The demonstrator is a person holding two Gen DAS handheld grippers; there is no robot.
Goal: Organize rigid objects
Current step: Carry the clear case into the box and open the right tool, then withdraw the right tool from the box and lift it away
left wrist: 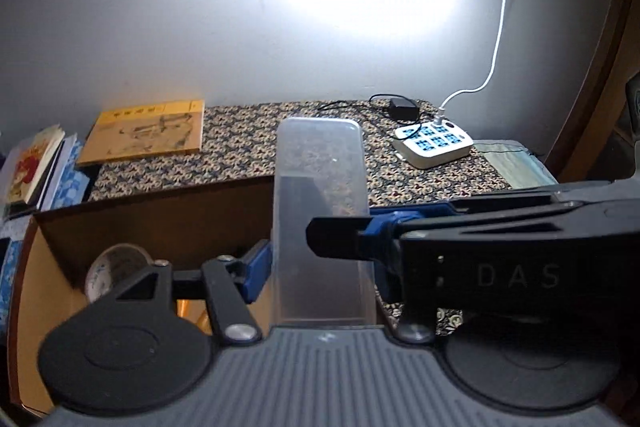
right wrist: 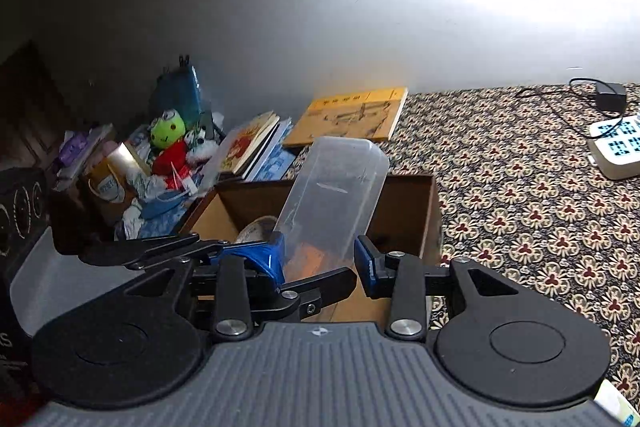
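Two grippers pinch one clear plastic container (right wrist: pixel 334 195) above the open cardboard box (right wrist: pixel 416 211): left gripper (left wrist: pixel 320 259) and right gripper (right wrist: pixel 320 255) both clamped on its walls. Likely risk: smooth, thin sides slipping or flexing, dropping onto the ceramic bowl (left wrist: pixel 116 273) inside. Container looks empty, scuffed, translucent, tilted.

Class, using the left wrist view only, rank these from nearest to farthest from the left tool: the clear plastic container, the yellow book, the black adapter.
1. Clear plastic container: between the fingers of the left tool, over the cardboard box.
2. Yellow book: back left, flat on the patterned cloth.
3. Black adapter: back right, by the wall.
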